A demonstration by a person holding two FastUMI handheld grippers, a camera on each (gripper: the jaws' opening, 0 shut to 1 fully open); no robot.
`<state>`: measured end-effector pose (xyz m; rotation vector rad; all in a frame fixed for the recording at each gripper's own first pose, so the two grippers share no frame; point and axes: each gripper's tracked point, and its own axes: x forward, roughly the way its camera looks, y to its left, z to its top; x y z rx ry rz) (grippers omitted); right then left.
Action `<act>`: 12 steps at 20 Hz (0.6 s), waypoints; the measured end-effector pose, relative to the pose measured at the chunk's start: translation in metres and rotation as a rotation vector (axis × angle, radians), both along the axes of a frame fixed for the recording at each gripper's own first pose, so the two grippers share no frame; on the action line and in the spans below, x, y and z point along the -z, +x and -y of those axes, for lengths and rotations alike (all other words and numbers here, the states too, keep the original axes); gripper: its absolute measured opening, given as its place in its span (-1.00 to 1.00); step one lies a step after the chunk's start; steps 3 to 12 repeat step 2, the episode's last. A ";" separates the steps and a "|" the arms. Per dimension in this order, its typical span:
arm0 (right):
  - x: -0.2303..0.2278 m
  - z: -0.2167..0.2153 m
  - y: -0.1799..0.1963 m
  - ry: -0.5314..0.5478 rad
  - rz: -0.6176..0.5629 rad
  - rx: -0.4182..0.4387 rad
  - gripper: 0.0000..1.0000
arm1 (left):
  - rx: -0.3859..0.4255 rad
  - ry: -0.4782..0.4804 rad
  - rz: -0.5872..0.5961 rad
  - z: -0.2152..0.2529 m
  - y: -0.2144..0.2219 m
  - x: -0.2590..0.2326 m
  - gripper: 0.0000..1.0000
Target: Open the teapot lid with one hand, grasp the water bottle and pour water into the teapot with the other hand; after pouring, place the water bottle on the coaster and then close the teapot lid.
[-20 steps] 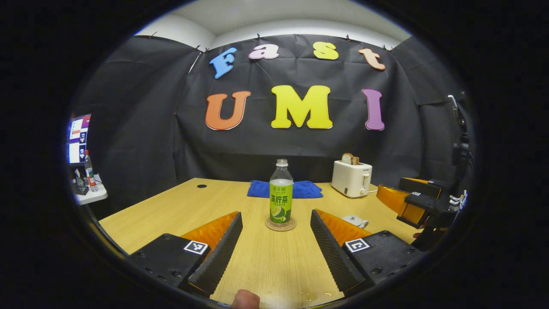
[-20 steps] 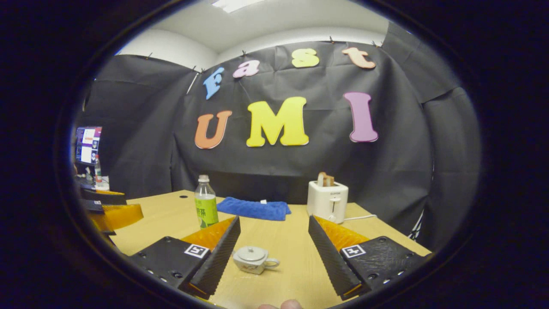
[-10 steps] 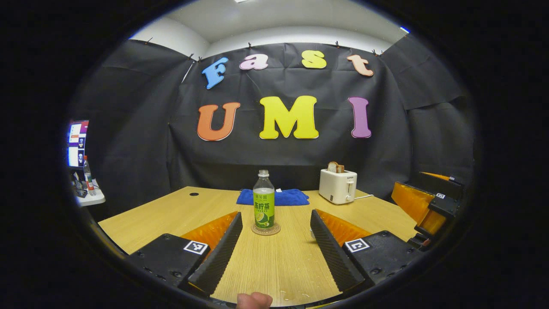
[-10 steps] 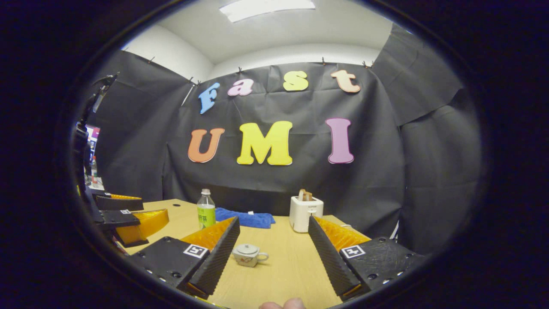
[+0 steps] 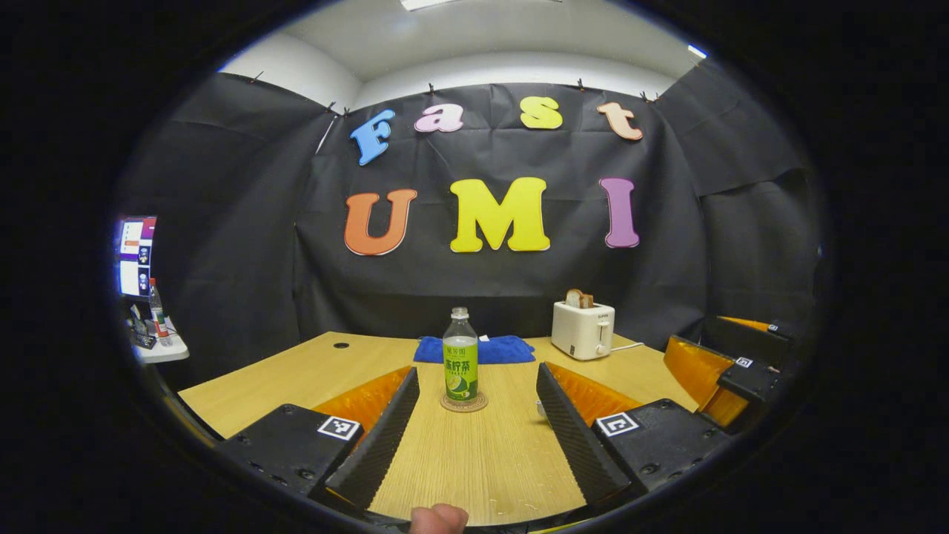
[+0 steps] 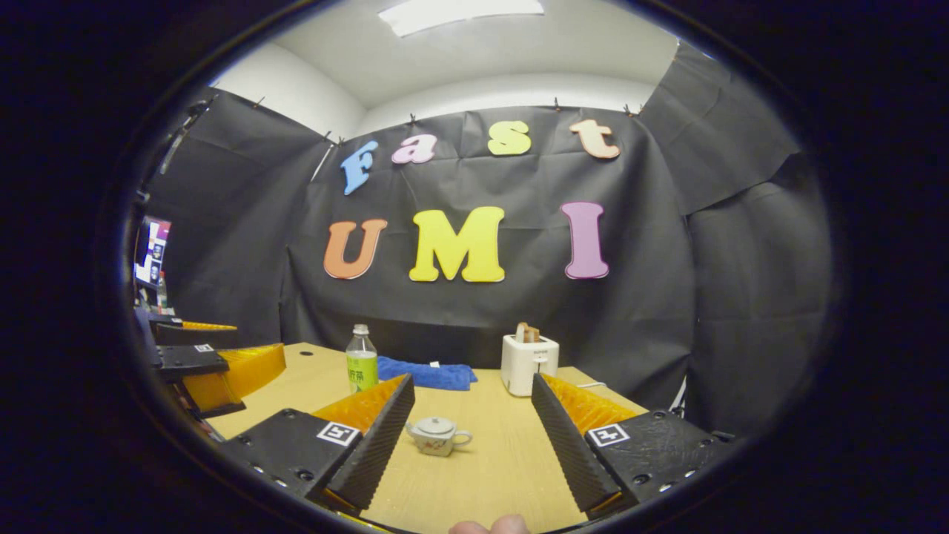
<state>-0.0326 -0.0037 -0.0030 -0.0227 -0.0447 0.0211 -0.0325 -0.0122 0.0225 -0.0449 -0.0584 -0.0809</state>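
- Looking along my left gripper [image 5: 474,437] in the left gripper view, I see its jaws spread wide over the wooden desk [image 5: 296,374], holding nothing.
- Straight ahead between the fingers, the water bottle [image 5: 460,356] stands upright on the round coaster [image 5: 464,403], about mid-desk.
- Behind the bottle, a blue cloth [image 5: 504,348] lies at the desk's far edge, with a white toaster [image 5: 583,331] holding toast toward the far right corner.
- At the right edge of this view I see my right gripper [image 5: 730,371] above the desk's right side.
- A fingertip [image 5: 439,518] pokes in at the bottom.
- In the right gripper view, my right gripper [image 6: 471,437] is also wide open and empty.
- The small white teapot [image 6: 437,435] sits between its fingers, nearer the left one, lid on, handle pointing right.
- The bottle [image 6: 362,360] stands farther back on the left, with the blue cloth [image 6: 430,373] and toaster [image 6: 528,363] along the far edge.
- My left gripper [image 6: 215,367] shows at the left, over the desk's left edge.
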 end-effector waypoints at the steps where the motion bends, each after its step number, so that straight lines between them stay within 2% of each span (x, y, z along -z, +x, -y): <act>1: 0.000 -0.004 -0.001 -0.004 -0.001 -0.006 0.91 | -0.002 0.006 0.011 -0.002 -0.002 -0.003 0.99; 12: 0.000 -0.009 -0.001 -0.005 0.003 -0.014 0.94 | -0.010 0.016 0.018 -0.004 -0.001 -0.005 0.99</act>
